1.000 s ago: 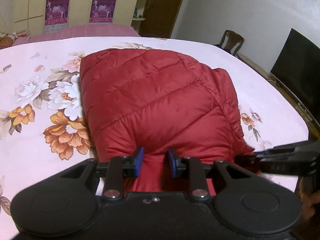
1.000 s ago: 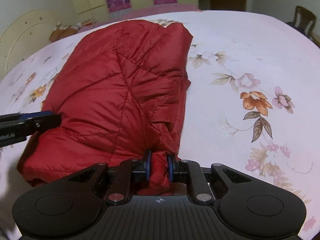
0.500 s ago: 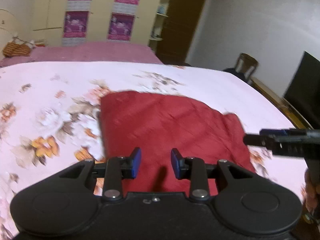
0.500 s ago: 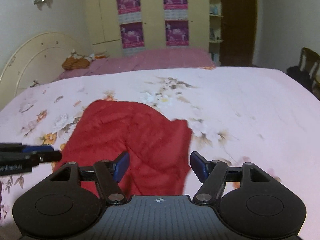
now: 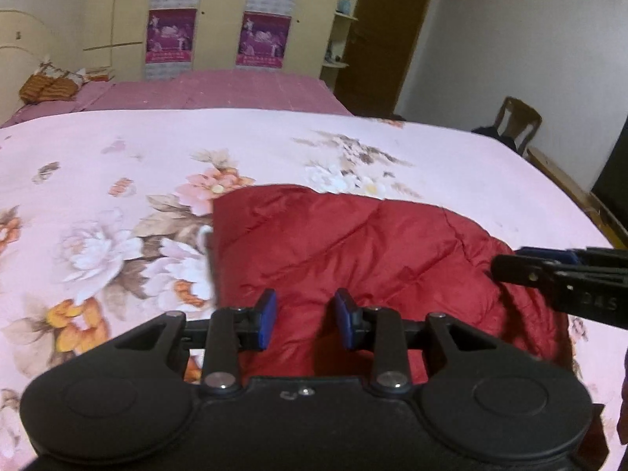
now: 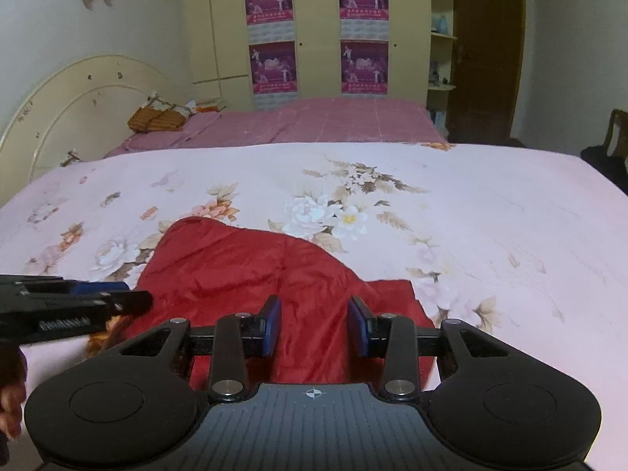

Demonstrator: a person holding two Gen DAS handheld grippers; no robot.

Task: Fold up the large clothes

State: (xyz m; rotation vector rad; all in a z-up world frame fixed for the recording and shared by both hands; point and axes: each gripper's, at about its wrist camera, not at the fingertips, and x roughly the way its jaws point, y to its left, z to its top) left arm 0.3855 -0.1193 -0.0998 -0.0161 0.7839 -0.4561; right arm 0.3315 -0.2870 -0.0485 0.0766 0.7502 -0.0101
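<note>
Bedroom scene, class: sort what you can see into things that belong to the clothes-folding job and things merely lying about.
Belongs to the job:
red padded jacket, folded on the floral bedspread
left gripper, open, nothing between its pads
right gripper, jaws closing, nothing between them

Just lying about:
wooden chair
purple posters
orange bundle on the far bed
</note>
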